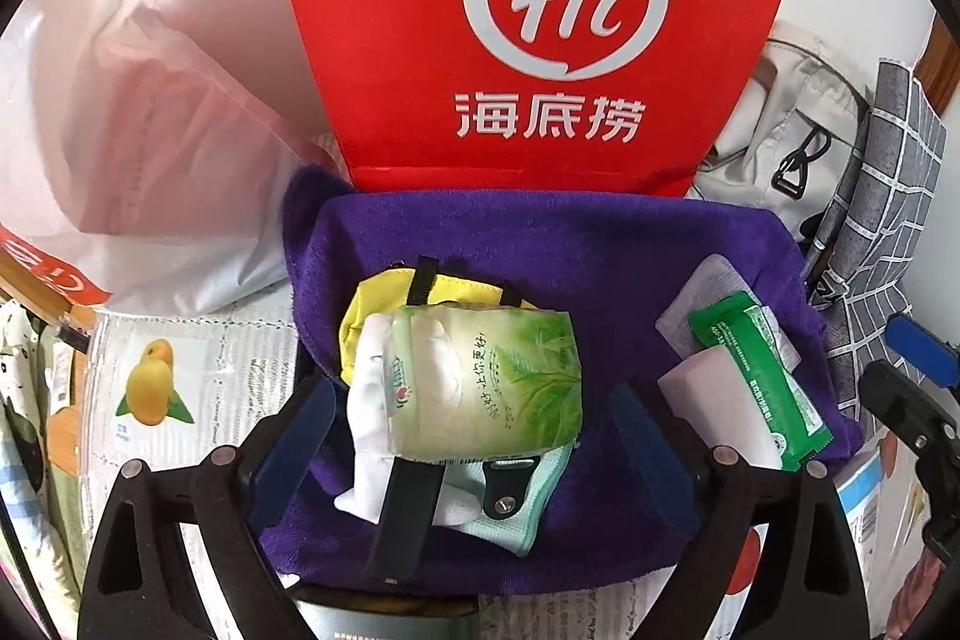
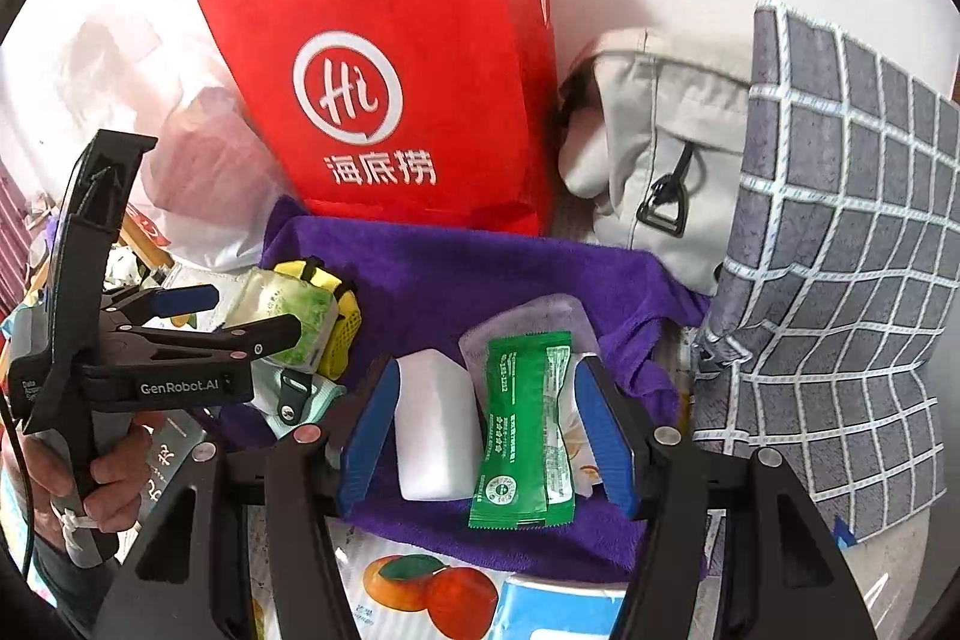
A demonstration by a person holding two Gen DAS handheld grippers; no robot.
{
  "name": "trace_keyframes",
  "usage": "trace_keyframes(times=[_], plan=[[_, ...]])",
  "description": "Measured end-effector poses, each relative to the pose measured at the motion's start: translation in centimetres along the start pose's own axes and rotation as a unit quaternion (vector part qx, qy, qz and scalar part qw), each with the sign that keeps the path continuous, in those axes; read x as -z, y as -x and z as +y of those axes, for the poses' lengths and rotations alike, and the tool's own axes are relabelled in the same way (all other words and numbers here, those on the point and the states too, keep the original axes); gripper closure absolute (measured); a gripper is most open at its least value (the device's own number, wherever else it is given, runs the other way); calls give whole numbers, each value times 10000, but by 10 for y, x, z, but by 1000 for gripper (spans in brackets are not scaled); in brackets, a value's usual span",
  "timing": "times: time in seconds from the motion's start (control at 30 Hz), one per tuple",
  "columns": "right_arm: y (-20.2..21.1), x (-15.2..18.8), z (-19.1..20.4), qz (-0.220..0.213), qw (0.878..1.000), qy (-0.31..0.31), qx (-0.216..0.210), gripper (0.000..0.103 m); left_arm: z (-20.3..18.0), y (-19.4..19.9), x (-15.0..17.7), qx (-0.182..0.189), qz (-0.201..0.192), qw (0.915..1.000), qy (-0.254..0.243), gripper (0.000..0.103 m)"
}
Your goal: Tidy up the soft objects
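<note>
A purple towel (image 1: 540, 250) is spread on the table. On its left lies a green tissue pack (image 1: 486, 382), resting on a yellow pouch (image 1: 444, 286), a white cloth (image 1: 366, 466) and a mint cloth (image 1: 540, 496). My left gripper (image 1: 474, 388) hangs over the tissue pack, open wide, with neither pad touching it. On the towel's right lie a green sachet (image 2: 522, 424) and a white pack (image 2: 435, 424). My right gripper (image 2: 489, 370) stands open above them, its blue fingers (image 2: 366, 436) on either side. The left gripper (image 2: 210, 316) also shows in the right wrist view, held by a hand (image 2: 108, 478).
A red paper bag (image 1: 540, 10) stands behind the towel, with a white plastic bag (image 1: 150, 100) to its left. A beige bag (image 2: 660, 148) and a grey checked cushion (image 2: 840, 250) crowd the right. A fruit-print sheet (image 1: 180, 388) covers the table.
</note>
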State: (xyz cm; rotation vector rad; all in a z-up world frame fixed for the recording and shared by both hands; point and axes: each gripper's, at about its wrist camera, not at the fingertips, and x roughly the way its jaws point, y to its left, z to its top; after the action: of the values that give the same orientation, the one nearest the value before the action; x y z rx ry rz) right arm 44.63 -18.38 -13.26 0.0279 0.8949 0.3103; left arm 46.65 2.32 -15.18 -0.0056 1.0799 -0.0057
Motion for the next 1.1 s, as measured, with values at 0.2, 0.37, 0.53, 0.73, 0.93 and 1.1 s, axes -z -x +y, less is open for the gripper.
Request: trace_keyframes(times=[0.2, 0.37, 0.53, 0.73, 0.93, 1.1], plan=[[33, -4, 9, -368, 9991, -46, 205, 25, -5, 22, 0, -86, -137, 9998, -89, 9], [55, 2, 8, -234, 9988, -299, 301, 24, -17, 53, 7, -171, -413, 9989, -134, 9], [86, 24, 16, -247, 9981, -352, 442, 15, -28, 95, 28, -27, -708, 9973, -216, 9], [128, 60, 34, -406, 9937, -280, 1006, 10, -31, 150, 71, 147, -967, 9947, -308, 9], [183, 102, 57, -624, 9915, -331, 1091, 6, -16, 205, 128, 187, -1090, 9939, 48, 8], [240, 138, 80, -889, 9896, -245, 1101, 0, -10, 241, 177, 296, -1175, 9924, 226, 8]])
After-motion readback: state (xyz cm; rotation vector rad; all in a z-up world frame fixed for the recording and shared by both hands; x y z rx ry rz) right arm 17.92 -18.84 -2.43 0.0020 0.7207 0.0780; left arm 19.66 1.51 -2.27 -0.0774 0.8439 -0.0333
